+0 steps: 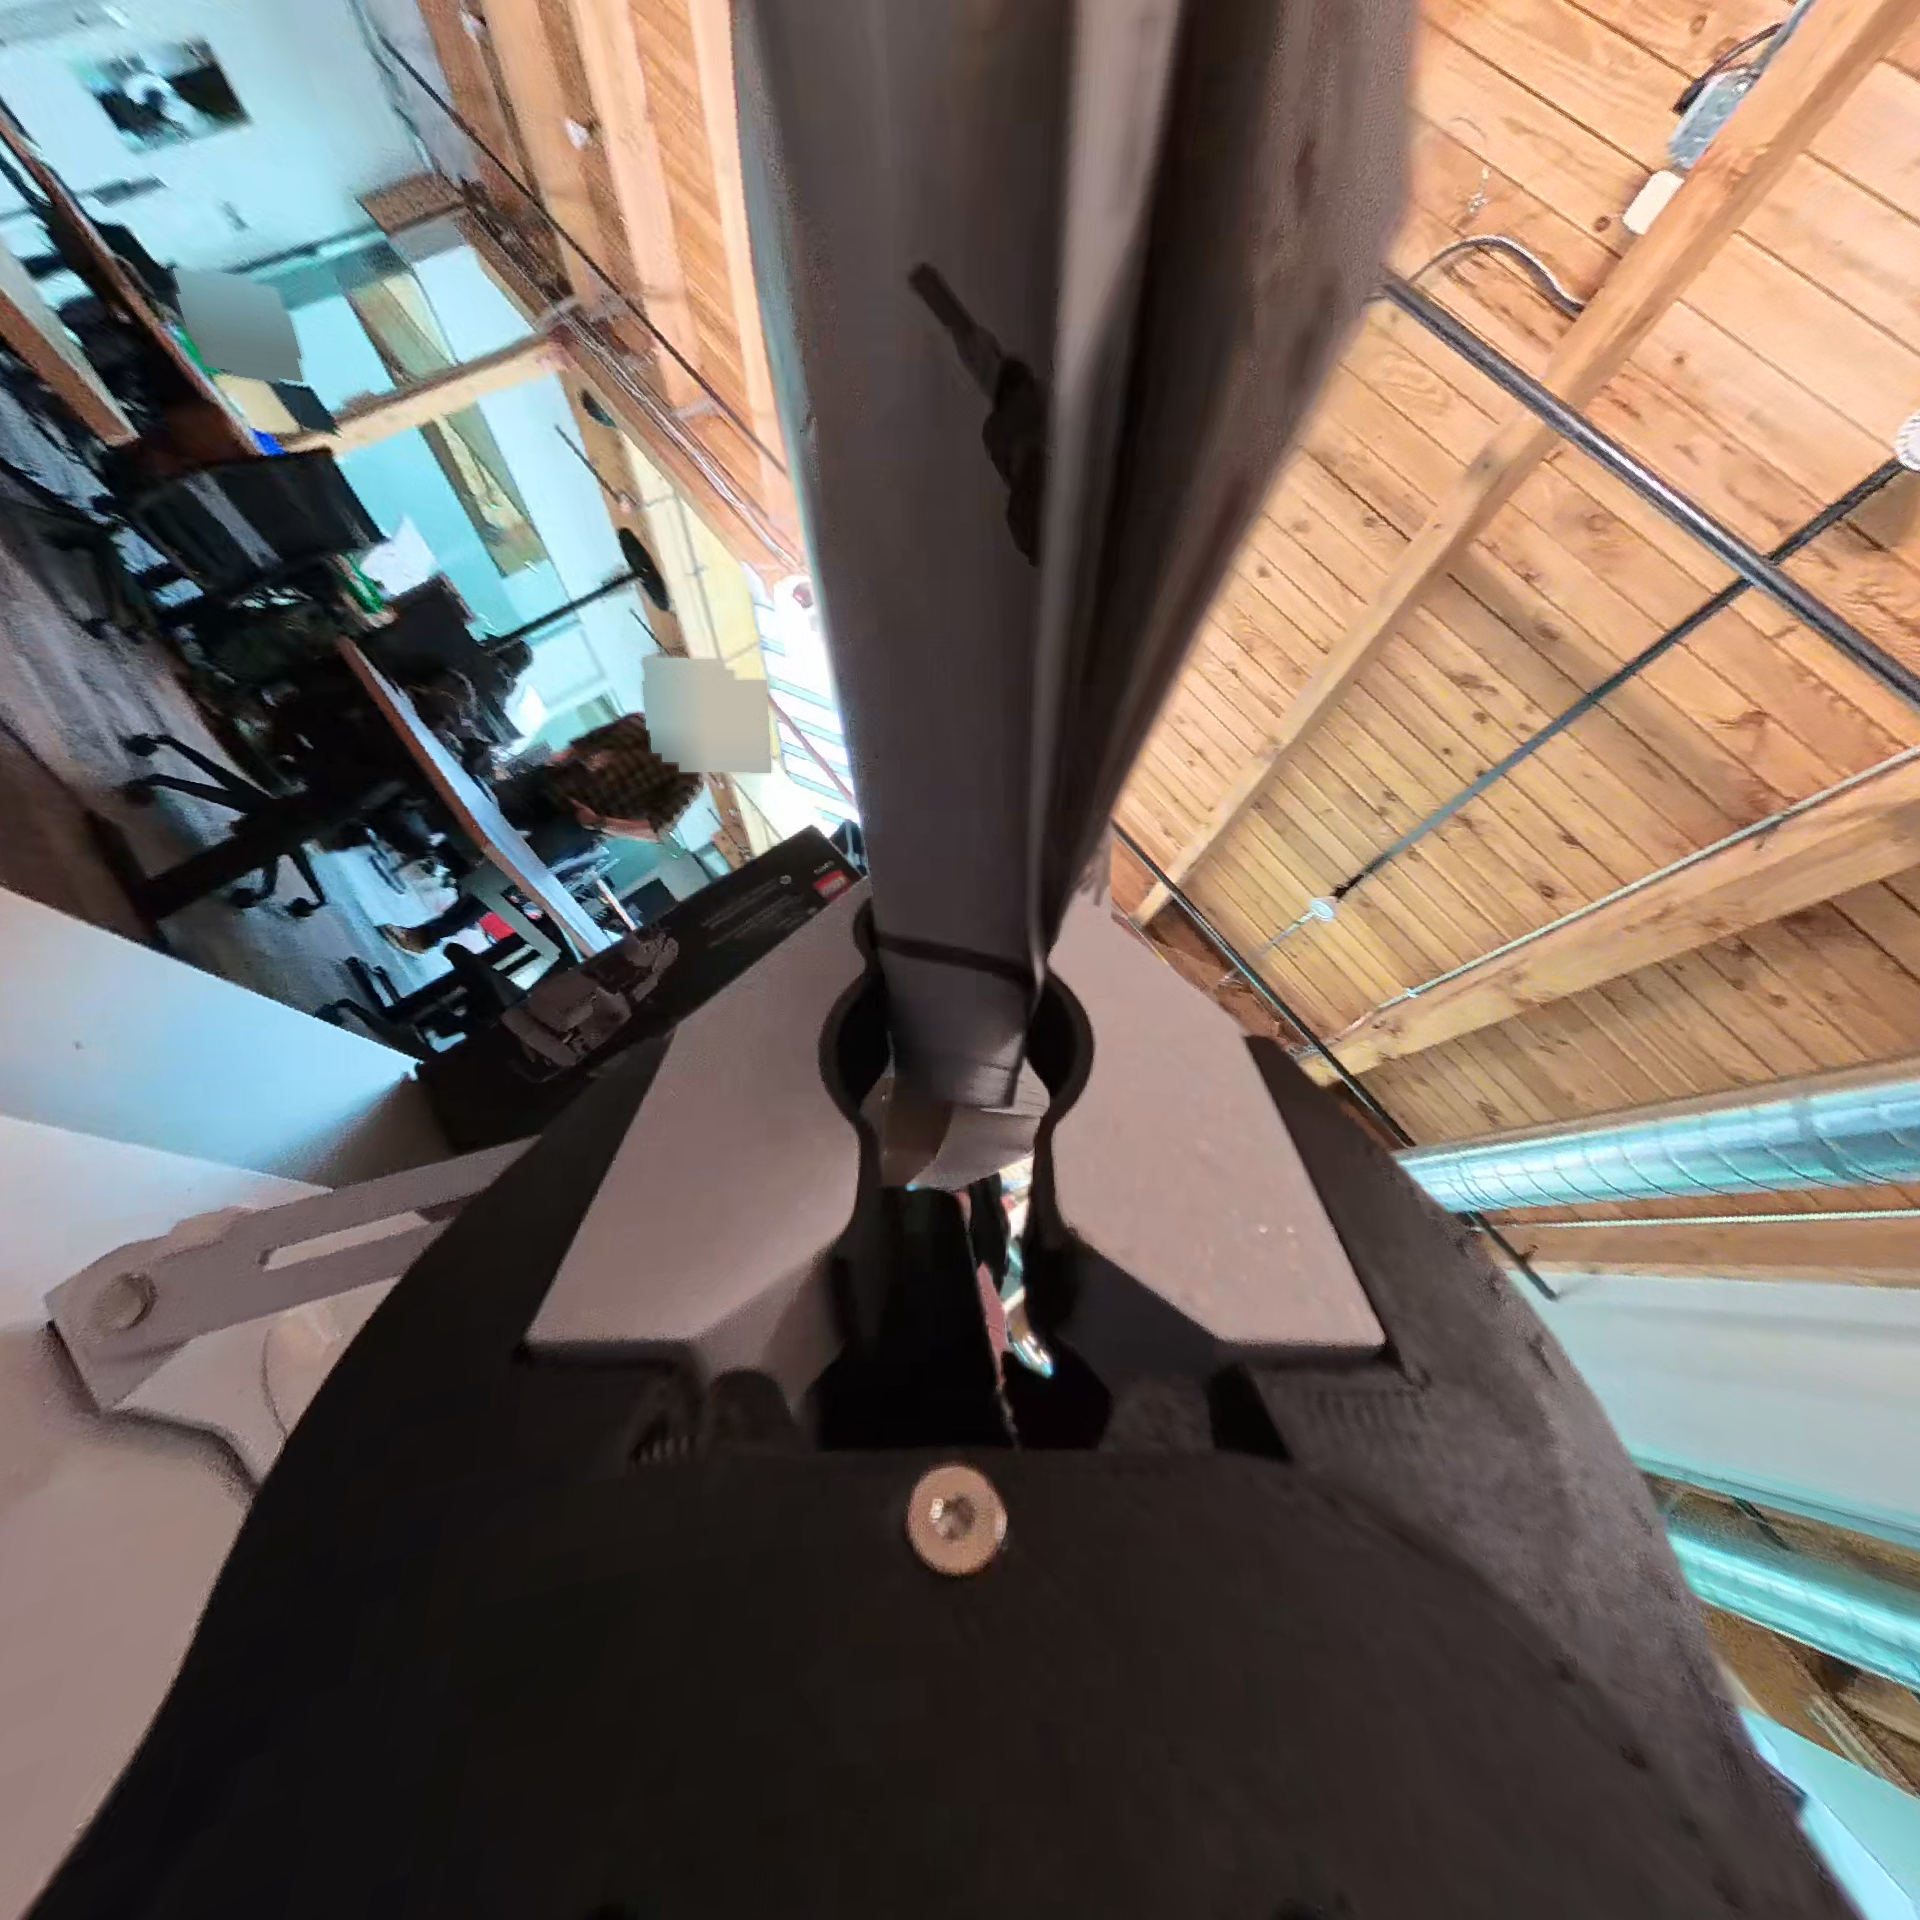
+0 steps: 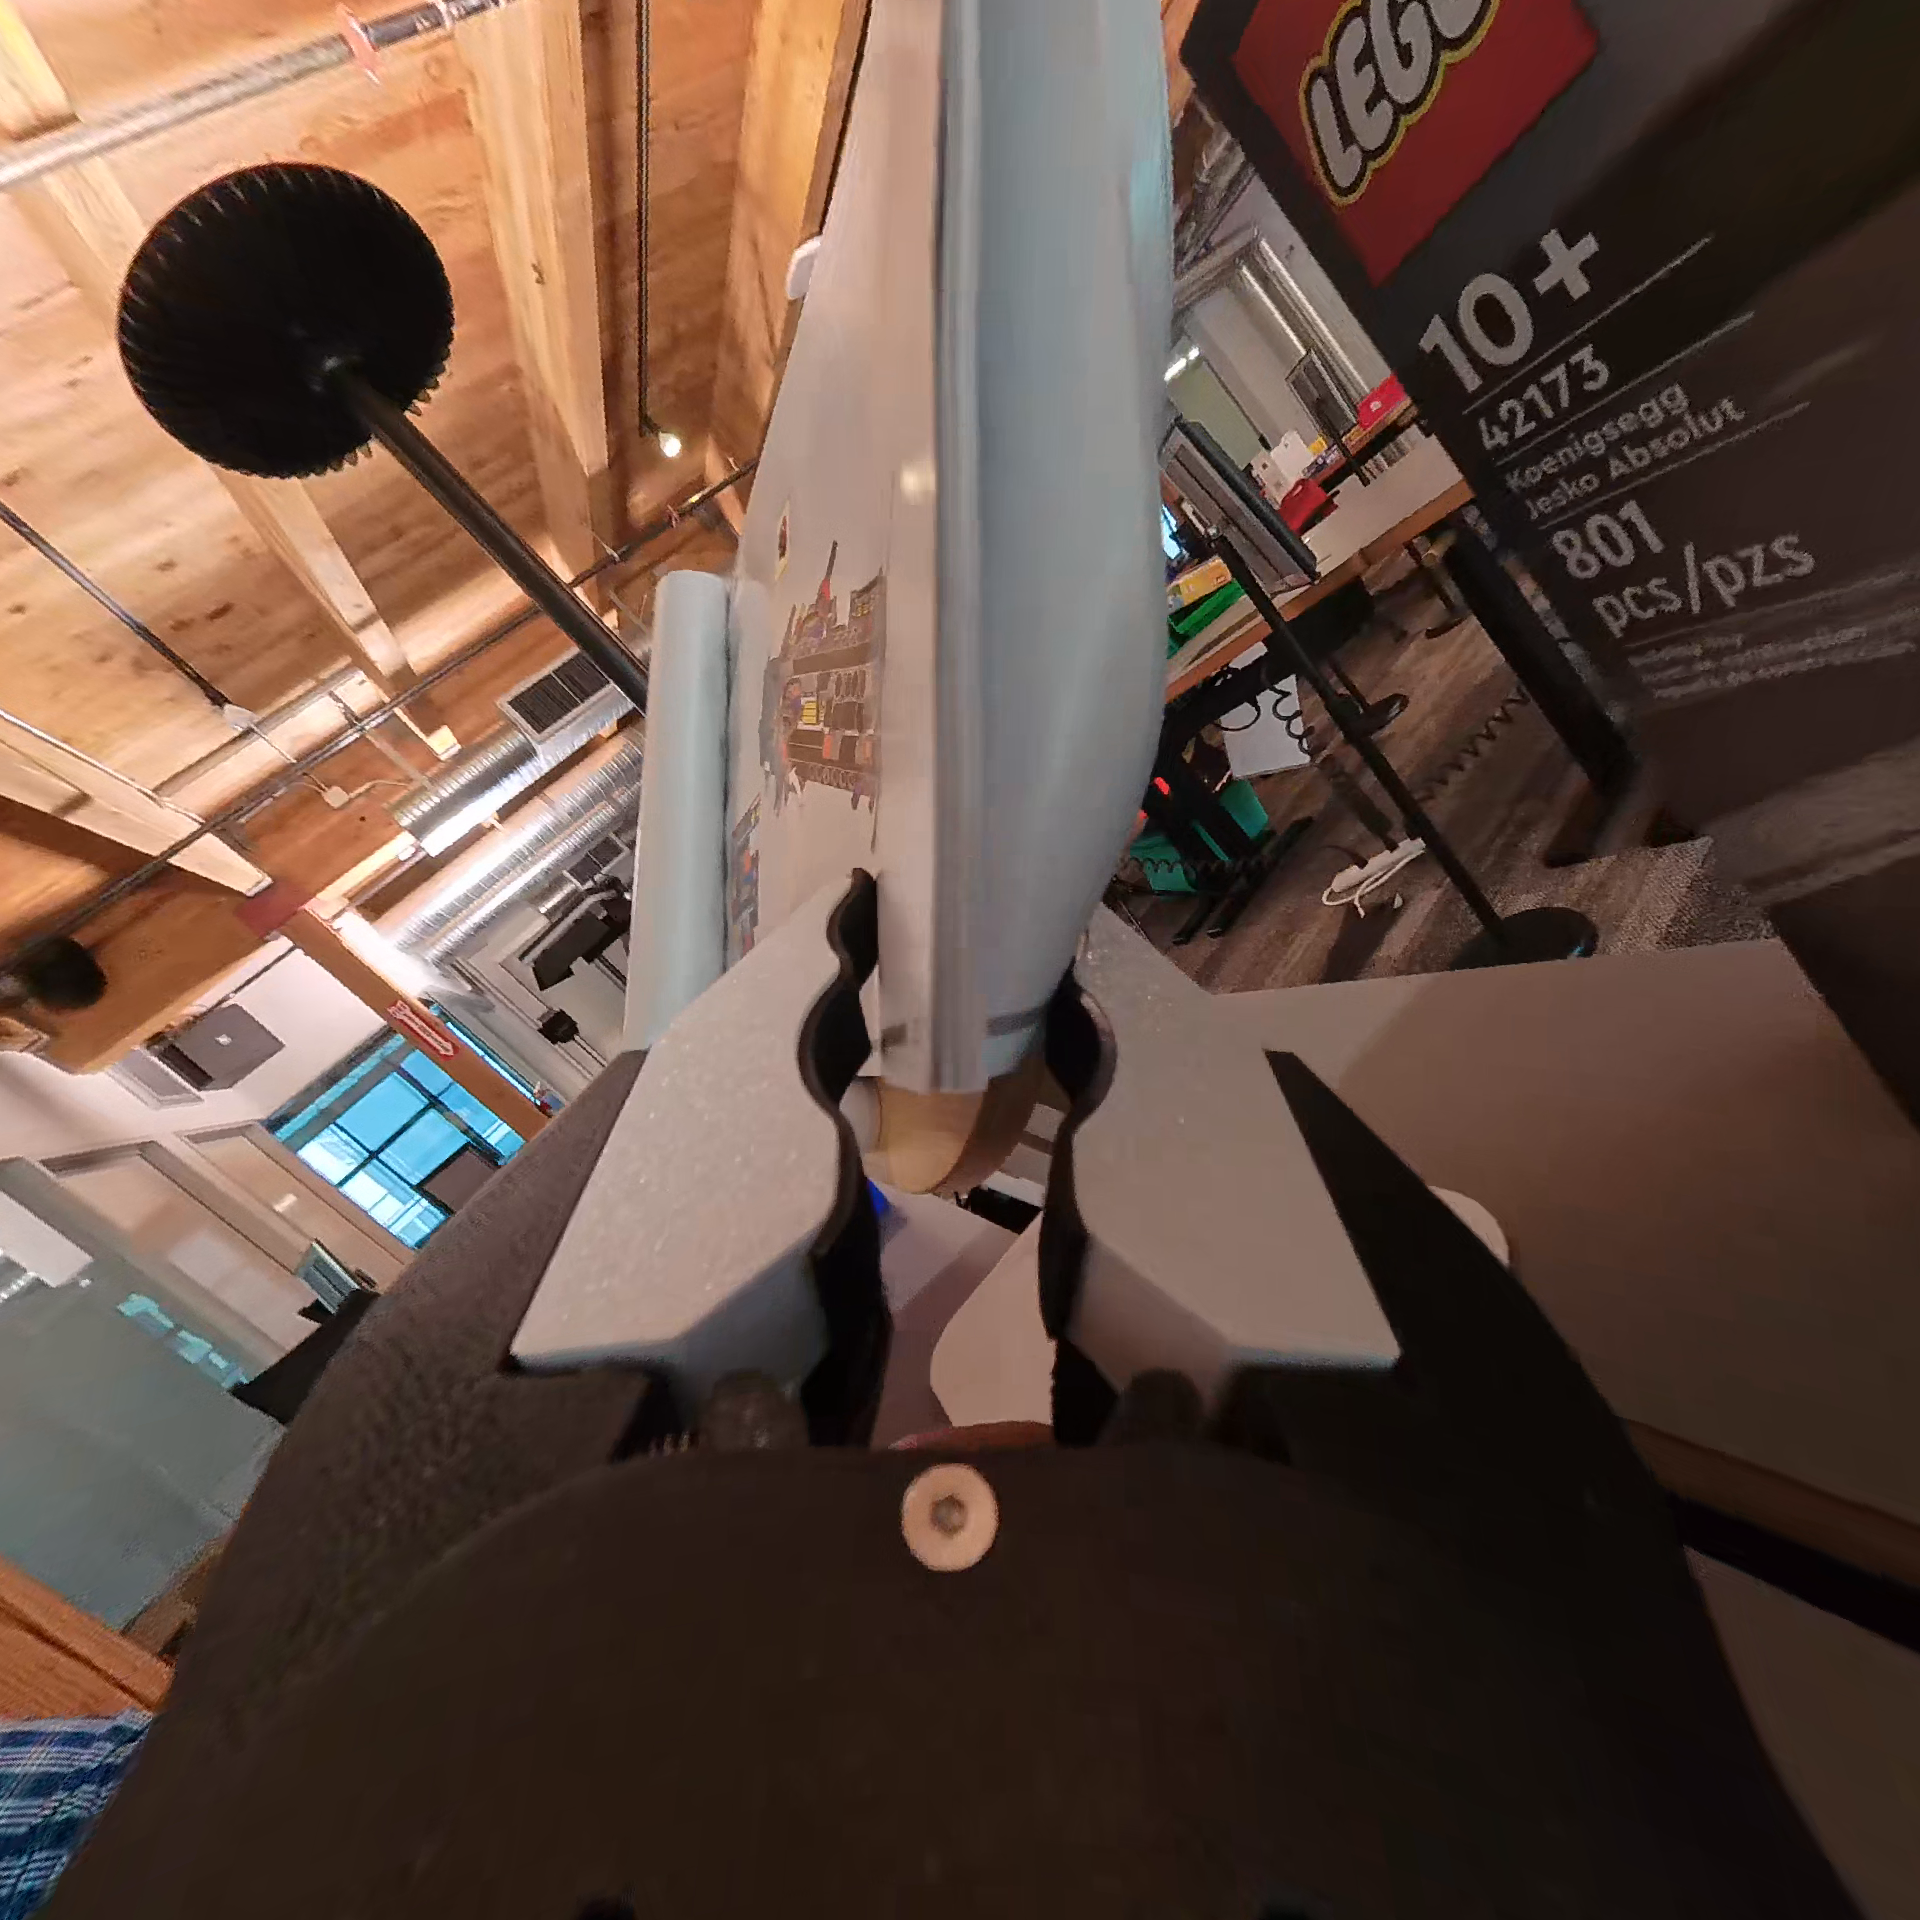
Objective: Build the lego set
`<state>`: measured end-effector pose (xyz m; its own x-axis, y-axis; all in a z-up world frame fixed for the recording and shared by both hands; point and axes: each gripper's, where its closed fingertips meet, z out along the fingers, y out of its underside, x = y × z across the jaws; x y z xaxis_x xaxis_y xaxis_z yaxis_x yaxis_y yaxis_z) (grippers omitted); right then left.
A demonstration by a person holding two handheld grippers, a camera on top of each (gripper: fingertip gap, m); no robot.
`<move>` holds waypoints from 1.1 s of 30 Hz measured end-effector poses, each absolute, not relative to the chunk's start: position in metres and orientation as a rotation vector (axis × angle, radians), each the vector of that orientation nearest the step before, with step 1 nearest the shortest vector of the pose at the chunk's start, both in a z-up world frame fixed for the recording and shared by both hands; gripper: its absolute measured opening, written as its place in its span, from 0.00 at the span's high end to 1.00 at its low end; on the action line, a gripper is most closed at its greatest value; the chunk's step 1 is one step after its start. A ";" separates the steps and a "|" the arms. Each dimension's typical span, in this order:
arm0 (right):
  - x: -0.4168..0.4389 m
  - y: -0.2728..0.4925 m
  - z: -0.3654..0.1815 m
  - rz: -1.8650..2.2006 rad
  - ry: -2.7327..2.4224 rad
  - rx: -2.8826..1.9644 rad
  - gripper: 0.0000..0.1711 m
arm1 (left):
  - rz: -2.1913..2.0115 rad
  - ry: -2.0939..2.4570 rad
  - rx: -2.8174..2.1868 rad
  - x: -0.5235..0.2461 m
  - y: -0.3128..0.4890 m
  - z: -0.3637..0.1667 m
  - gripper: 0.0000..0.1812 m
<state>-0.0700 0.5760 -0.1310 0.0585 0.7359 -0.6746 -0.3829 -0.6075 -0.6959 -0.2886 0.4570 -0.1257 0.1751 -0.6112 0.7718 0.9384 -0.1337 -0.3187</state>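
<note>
Left wrist view: I look from just behind the left gripper (image 1: 956, 1049), tilted steeply up and rolled sideways; the instruction booklet (image 1: 935, 520) fills the centre at very close range, with the plank ceiling (image 1: 1558, 623) to the right of it and the office to the left.

Right wrist view: I look from behind the right gripper (image 2: 956, 1039), also angled upward, with the same booklet (image 2: 997, 520) edge-on and close.

Shared: the booklet, the ceiling (image 2: 312, 571), and the dark set box (image 1: 748, 914) (image 2: 1662, 468), left of the booklet in one view and right of it in the other.
</note>
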 end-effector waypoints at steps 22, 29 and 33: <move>-0.039 0.516 -0.135 1.555 -0.286 -1.576 0.68 | -1.262 -0.500 -1.153 -0.294 0.418 -0.141 0.64; 0.022 0.504 -0.145 0.917 -0.447 -1.786 0.47 | -0.764 -0.539 -1.385 -0.309 0.379 -0.158 0.47; 0.065 0.473 -0.142 0.352 -0.548 -1.775 0.39 | -0.376 -0.340 -1.507 -0.290 0.354 -0.154 0.41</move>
<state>0.0651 0.4734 -0.1421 0.8439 0.5346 0.0453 0.1812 -0.2044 -0.9620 -0.2897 0.3536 -0.1541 0.8965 -0.0296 0.4420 0.4428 0.0270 -0.8962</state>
